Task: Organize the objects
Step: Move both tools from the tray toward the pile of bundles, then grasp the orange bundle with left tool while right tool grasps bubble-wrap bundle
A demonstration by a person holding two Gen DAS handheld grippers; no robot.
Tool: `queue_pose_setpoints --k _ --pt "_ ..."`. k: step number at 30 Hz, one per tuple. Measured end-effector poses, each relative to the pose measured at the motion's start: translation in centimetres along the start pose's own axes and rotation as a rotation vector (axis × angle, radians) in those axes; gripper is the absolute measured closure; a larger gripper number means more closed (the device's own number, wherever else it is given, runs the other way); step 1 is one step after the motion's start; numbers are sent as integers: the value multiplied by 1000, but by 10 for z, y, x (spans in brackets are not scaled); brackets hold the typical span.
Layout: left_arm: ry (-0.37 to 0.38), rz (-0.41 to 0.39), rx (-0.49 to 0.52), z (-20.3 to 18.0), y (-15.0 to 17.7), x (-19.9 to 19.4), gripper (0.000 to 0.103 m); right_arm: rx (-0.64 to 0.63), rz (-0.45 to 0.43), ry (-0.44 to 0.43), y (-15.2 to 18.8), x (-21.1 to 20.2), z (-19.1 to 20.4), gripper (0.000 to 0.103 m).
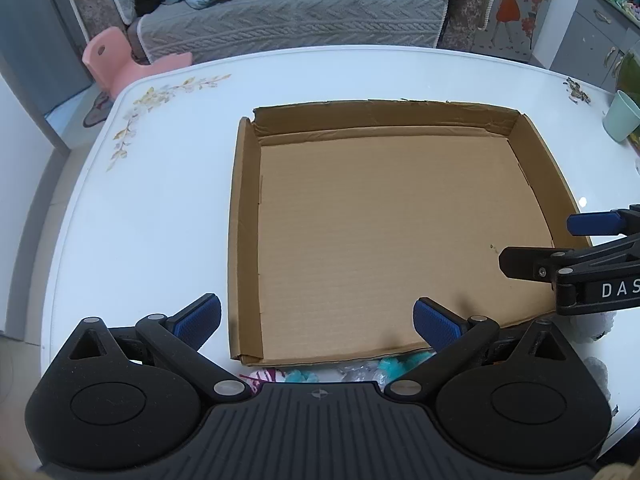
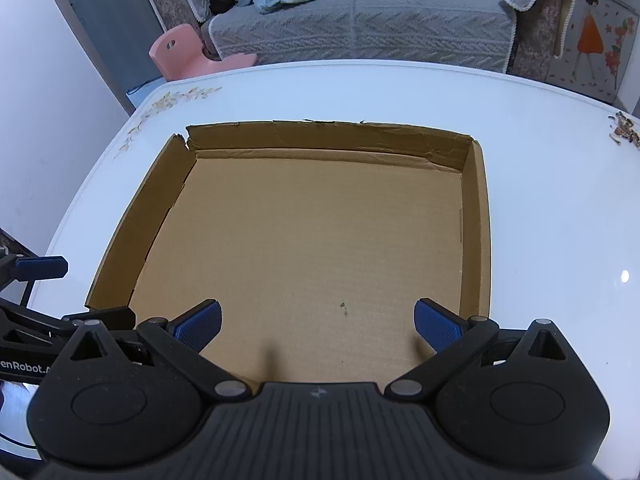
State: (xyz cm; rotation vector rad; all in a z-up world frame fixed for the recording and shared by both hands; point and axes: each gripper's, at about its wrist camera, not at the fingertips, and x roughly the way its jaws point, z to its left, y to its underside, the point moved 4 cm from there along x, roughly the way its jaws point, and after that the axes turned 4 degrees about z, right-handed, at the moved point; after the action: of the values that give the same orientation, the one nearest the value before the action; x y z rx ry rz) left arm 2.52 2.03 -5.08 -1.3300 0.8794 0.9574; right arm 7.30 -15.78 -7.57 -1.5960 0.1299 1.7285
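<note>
Behind it all sits a grey sofa (image 1: 296, 8) with clothes heaped on it, and a pink stool (image 1: 120, 60) tucked at the ten o'clock corner of the white worktop (image 1: 160, 200). Now to the action: a shallow cardboard tray (image 1: 400, 128) lies flat in the middle of the worktop, its floor completely bare, nothing sorted into it yet. A pale green cup (image 1: 622, 116) stands off at two o'clock, well apart from the tray.

Both grippers hang over the near edge, tilted down toward the cardboard. The left gripper (image 1: 316, 324) has its blue pads spread as wide as they go, nothing between them, poised over the tray's seven o'clock corner. The right gripper (image 2: 318, 324) is just as wide and just as empty, hovering over the tray floor near five o'clock. In the left wrist view you catch the right one reaching in from three o'clock.

And look at six o'clock, just beside the tray's near edge: a scatter of small things (image 1: 320, 372), teal, white, a bit of magenta, mostly hidden under the left gripper, so I can't say what they are. Those are likely what needs organizing. My read: the tray is laid out as the destination, jaws held wide to be ready for a first pick, and the job has barely begun.
</note>
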Motion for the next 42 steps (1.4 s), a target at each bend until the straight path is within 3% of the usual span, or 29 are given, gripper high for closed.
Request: queue_pose_setpoints --k 15,19,22,26,32,37,42 --pt "16 10 13 2 1 -1 1 -14 8 4 2 -3 -2 1" --pt "43 -3 -5 20 4 -11 1 6 0 8 6 -16 -14 1" --pt "23 -5 -21 42 12 -17 1 30 -2 15 13 -30 -27 1" --pt "9 48 -71 70 29 -14 1 70 22 27 27 -36 -45 1" --pt "49 120 -148 96 49 -10 1 118 101 94 45 -26 -67 1" --pt "70 149 -111 106 63 0 1 115 154 106 51 -14 -70 1" --pt "26 183 -43 110 67 17 1 112 190 119 52 -1 -67 1"
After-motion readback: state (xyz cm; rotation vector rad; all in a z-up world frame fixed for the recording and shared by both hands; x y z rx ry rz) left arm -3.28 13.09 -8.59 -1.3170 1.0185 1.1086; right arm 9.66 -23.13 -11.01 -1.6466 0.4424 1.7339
